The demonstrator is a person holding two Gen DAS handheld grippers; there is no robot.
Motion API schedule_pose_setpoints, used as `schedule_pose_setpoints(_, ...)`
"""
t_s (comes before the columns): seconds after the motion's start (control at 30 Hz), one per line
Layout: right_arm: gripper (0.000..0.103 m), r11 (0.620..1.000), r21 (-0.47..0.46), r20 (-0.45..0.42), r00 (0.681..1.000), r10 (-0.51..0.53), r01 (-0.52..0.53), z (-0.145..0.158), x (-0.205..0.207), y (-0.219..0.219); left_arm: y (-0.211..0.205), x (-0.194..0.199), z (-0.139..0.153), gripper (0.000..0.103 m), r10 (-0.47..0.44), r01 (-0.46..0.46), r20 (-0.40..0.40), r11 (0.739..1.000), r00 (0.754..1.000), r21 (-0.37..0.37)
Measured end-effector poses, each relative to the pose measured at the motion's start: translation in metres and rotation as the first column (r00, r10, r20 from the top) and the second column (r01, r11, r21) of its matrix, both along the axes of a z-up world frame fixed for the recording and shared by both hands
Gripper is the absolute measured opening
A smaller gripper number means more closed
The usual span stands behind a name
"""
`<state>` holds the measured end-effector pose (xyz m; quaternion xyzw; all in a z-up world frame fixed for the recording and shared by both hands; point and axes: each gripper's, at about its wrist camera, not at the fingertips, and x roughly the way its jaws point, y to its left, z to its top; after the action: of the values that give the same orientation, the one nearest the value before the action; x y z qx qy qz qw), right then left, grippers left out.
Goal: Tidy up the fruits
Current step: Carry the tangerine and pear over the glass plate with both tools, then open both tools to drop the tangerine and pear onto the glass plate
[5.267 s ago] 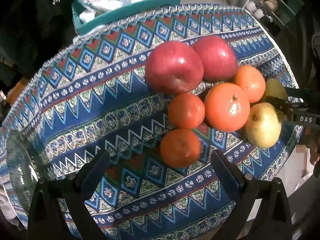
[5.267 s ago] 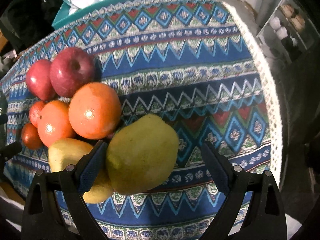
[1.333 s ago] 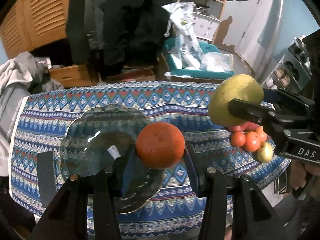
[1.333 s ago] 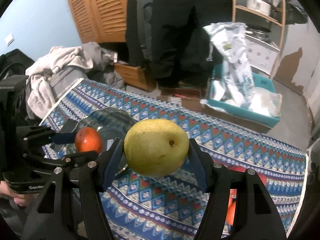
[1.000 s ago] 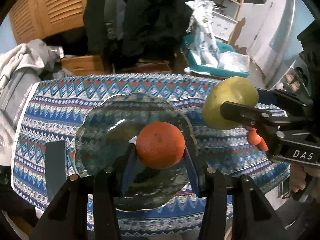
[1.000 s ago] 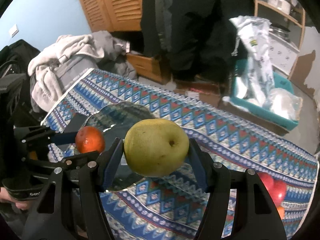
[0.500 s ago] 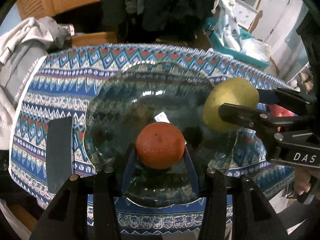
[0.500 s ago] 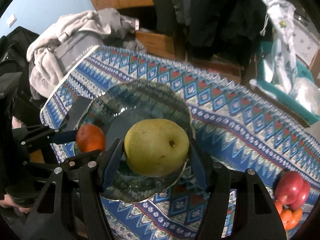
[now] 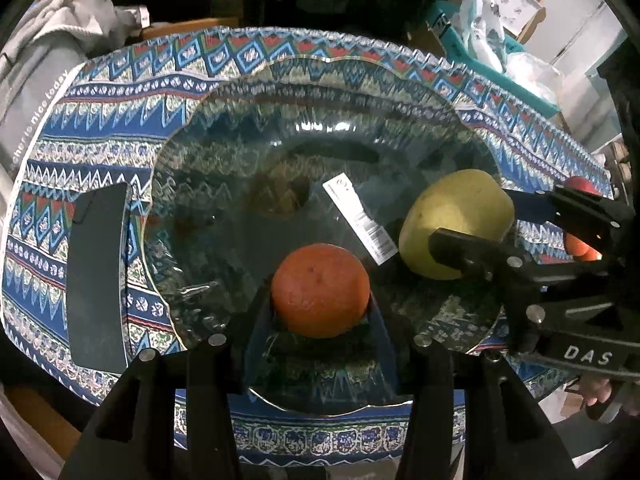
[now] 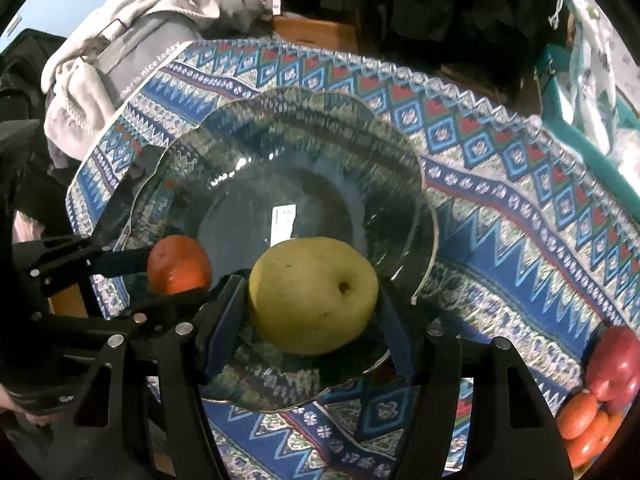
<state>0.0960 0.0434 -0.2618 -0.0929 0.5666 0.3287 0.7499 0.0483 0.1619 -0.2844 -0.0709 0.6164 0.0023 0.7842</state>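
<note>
A clear glass bowl [image 9: 248, 128] [image 10: 304, 128] with a wavy rim and a white barcode label rests on the patterned tablecloth. My left gripper [image 9: 320, 296] [image 10: 176, 276] is shut on an orange tangerine [image 9: 320, 290] [image 10: 180, 265] and holds it low over the bowl's near side. My right gripper [image 10: 314, 300] [image 9: 472, 228] is shut on a yellow-green pear [image 10: 314, 294] [image 9: 456, 222], also low over the bowl, to the right of the tangerine. Whether either fruit touches the glass I cannot tell.
Red apples [image 10: 616, 364] and tangerines [image 10: 580, 420] lie at the table's right end. A flat black object [image 9: 96, 280] lies left of the bowl. Grey clothing [image 10: 120, 40] is heaped past the table's left edge. A teal bin [image 9: 480, 44] stands behind the table.
Both grippers have come down toward the bowl with their fruit, and the bowl now fills both views. The grips on the tangerine and the pear look unchanged.
</note>
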Motion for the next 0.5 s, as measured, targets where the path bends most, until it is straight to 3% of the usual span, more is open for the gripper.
schedule_pose_setpoints(0.5,0.066,0.999,0.038,-0.024,0.999,-0.037,0.038,0.006,0.006,-0.007,-0.009,0.002,0.006,0.057,-0.030,0.030,-0.002,0.999,1.000,0.036)
